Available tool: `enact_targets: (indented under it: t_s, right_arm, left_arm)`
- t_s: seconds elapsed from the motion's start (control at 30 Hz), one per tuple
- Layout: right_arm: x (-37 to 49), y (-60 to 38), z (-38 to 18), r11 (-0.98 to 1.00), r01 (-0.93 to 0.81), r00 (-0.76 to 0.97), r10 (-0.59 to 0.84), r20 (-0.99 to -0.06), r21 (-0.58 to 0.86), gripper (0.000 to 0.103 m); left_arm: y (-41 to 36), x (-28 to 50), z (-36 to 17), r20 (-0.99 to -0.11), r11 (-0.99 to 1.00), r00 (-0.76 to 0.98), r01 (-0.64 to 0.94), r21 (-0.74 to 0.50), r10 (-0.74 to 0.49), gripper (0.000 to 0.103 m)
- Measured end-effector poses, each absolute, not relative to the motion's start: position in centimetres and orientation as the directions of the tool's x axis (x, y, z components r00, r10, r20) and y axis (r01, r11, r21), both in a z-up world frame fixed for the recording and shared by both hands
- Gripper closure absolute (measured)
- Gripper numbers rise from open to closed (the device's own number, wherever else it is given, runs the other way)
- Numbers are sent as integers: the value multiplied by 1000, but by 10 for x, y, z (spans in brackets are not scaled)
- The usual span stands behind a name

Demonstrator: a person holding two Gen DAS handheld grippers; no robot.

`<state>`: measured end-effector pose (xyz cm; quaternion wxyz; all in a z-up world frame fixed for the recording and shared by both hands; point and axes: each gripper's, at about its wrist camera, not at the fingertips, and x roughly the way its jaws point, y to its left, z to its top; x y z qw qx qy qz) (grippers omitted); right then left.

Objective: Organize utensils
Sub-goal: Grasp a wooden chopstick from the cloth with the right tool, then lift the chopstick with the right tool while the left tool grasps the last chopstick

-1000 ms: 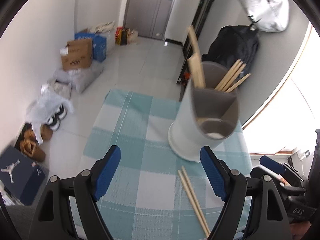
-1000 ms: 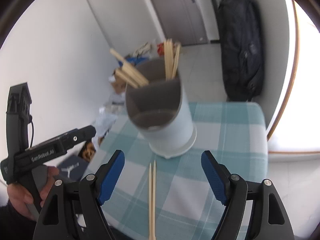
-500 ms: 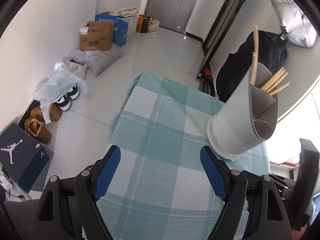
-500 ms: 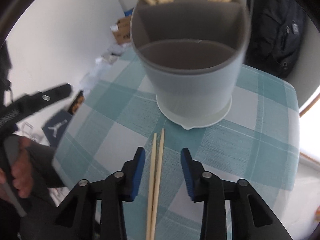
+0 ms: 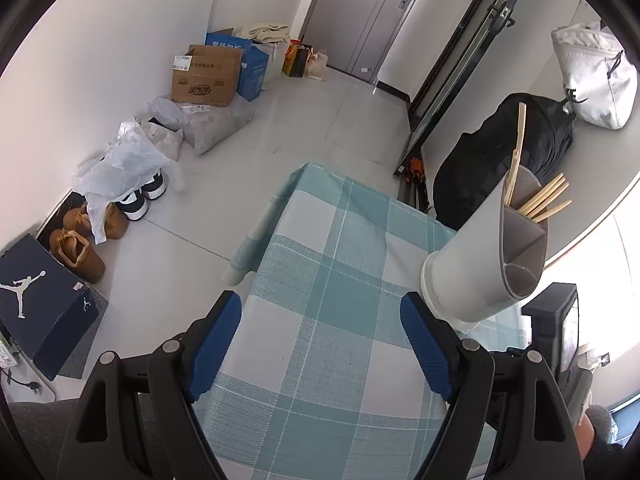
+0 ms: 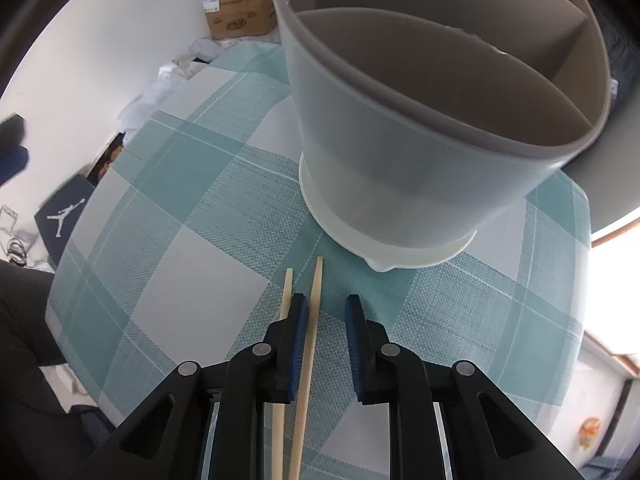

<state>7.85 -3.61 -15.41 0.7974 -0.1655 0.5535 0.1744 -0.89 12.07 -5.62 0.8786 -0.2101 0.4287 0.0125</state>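
Chopsticks (image 6: 310, 332) — two loose ones — lie on the checked surface (image 6: 208, 216) just before the divided holder (image 6: 420, 148), which already carries several. Right tongs (image 6: 326, 312) are narrowed, one stick between the jaws, the other outside, neither gripped yet. Left tongs (image 5: 320, 340) hang wide open, empty.
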Motion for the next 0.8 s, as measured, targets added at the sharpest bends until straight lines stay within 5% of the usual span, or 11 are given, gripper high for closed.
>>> enact_targets:
  t_s: [0.2, 0.4, 0.8]
  right_arm:
    - [83, -22, -155, 879, -461, 340, 46, -939, -124, 86]
    - [82, -25, -154, 890, -449, 345, 91, -934, -80, 99]
    - [72, -61, -108, 906, -394, 447, 334, -830, 153, 99]
  left_arm:
    - [129, -6, -62, -764, 897, 618, -211, -389, -187, 25]
    - [138, -6, -68, -773, 890, 609, -236, -389, -176, 25]
    - [124, -4, -90, -825, 899, 521, -222, -377, -217, 25]
